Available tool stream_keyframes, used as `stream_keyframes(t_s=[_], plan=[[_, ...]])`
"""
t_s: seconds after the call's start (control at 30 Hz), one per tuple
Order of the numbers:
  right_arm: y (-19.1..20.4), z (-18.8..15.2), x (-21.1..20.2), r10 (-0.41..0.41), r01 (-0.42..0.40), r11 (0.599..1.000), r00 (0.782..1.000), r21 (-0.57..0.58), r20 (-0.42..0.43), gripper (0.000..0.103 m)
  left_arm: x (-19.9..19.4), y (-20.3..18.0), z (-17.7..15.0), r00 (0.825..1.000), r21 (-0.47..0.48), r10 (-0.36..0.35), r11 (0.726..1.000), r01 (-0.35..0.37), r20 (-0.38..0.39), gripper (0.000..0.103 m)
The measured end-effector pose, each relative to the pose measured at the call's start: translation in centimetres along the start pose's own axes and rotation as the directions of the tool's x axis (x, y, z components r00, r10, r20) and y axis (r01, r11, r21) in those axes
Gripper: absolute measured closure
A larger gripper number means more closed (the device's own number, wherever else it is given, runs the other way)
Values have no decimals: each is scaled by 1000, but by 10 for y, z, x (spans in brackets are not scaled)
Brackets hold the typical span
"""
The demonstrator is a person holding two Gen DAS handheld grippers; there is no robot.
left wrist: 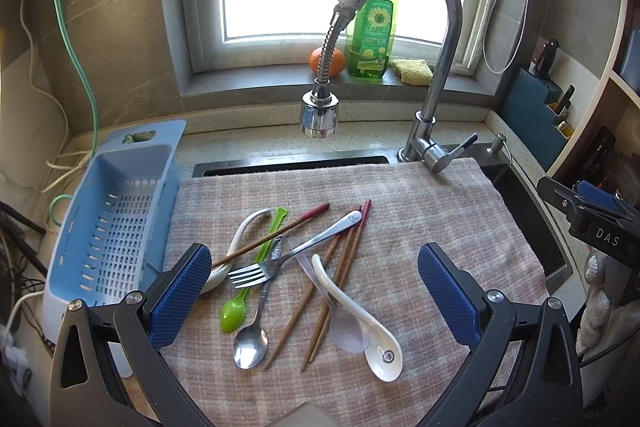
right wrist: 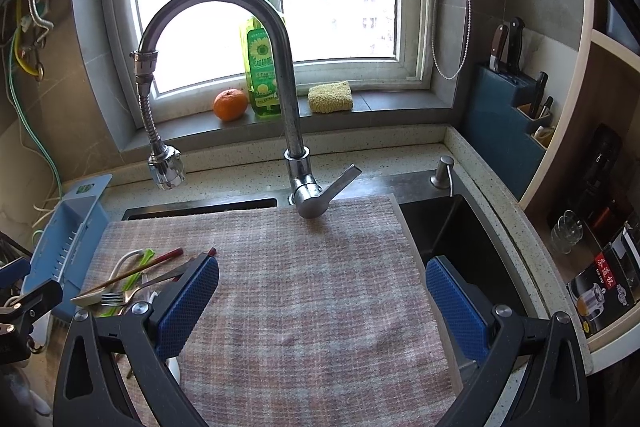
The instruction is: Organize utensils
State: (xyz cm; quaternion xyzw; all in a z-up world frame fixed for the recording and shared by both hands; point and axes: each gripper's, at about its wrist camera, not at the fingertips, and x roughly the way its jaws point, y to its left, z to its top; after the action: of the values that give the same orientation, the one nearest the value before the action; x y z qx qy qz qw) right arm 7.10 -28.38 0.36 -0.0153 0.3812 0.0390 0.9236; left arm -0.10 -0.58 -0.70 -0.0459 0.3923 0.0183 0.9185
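Observation:
A heap of utensils lies on a pink checked cloth (left wrist: 440, 211) over the sink. In it are a metal fork (left wrist: 280, 261), a metal spoon (left wrist: 252, 341), a green plastic spoon (left wrist: 236, 311), a white ceramic spoon (left wrist: 360, 323), a clear plastic spoon (left wrist: 346, 329), another white spoon (left wrist: 240, 231) and several brown chopsticks (left wrist: 344, 267). My left gripper (left wrist: 314, 291) hangs open just above the heap, nothing between its fingers. My right gripper (right wrist: 322, 307) is open over bare cloth (right wrist: 312, 267), with the utensil heap (right wrist: 128, 283) to its left.
A blue slotted drainer basket (left wrist: 120, 211) stands left of the cloth. The faucet (left wrist: 436, 75) arches over the back, its spray head (left wrist: 319, 115) hanging above the cloth. An open sink basin (right wrist: 460, 239) lies to the right. A knife block (right wrist: 508, 99) sits at right.

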Motion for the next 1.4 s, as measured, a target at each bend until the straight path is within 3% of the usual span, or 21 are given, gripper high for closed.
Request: stream_keyframes(t_s=[0.47,0.7,1.07,1.23,1.4], plan=[[5,2,10,4,-4,1000,1000,-13,-25,1,7,8,-1,999,-58,-47,997,47,5,1],[10,0,17,16,-17,1000,999,-25,-40,1,10,14,-5,999,-58,-28,998,27,-26,1],[18,-8,34,128,-130,991,989,-14,-71,1,13,37,-16,999,-90,15,996,-19,-46,1],[35,-8,50,229,-239,969,961,-53,-157,1,16,45,-26,995,-116,21,993,-32,-95,1],[48,-13,69,324,-347,937,910,-47,-260,1,19,46,-39,994,-134,6,991,-21,-113,1]])
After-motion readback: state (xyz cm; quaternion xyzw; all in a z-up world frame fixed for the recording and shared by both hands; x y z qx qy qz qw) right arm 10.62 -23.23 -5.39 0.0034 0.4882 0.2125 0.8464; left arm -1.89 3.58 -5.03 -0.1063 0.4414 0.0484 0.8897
